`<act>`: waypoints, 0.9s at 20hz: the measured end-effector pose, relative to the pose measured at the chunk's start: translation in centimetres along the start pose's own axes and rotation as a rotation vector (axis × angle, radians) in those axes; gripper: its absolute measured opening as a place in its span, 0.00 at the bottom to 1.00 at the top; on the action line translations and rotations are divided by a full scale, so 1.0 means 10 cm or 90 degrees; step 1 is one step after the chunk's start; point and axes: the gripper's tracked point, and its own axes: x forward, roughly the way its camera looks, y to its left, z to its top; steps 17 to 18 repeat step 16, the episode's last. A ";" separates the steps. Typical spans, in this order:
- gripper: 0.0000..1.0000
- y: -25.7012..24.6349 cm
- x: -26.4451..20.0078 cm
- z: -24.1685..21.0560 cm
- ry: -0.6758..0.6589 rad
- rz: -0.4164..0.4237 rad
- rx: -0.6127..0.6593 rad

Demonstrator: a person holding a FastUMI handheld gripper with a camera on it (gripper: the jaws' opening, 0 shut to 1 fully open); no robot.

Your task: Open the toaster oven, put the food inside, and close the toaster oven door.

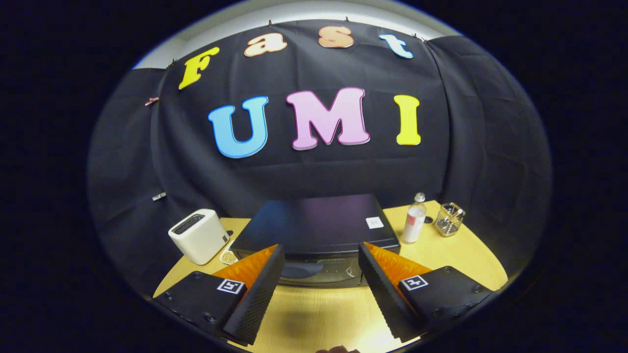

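Note:
A black toaster oven (316, 226) stands on the wooden table (456, 255), seen from above and in front. Its glass door (319, 271) faces me and looks closed. My gripper (320, 255) hovers open just in front of the oven, above the table, with the door showing between the two fingers and nothing held. A small patterned piece (228, 256), possibly the food, lies on the table left of the oven, partly hidden behind the left finger (255, 289).
A white slot toaster (198, 235) sits left of the oven. To the oven's right stand a clear bottle (414, 218) and a wire mesh holder (449, 219). Bare table lies beneath the fingers.

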 end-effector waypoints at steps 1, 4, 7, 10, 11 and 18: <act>0.99 -0.01 -0.14 0.13 -0.025 -0.007 -0.018; 0.99 -0.26 -0.57 0.30 -0.061 -0.033 -0.047; 0.99 -0.35 -0.89 0.38 -0.083 -0.048 -0.026; 0.99 -0.43 -1.01 0.40 -0.093 -0.057 -0.048; 0.99 -0.44 -1.03 0.41 -0.095 -0.060 -0.051; 0.99 -0.45 -0.97 0.59 -0.114 -0.059 -0.016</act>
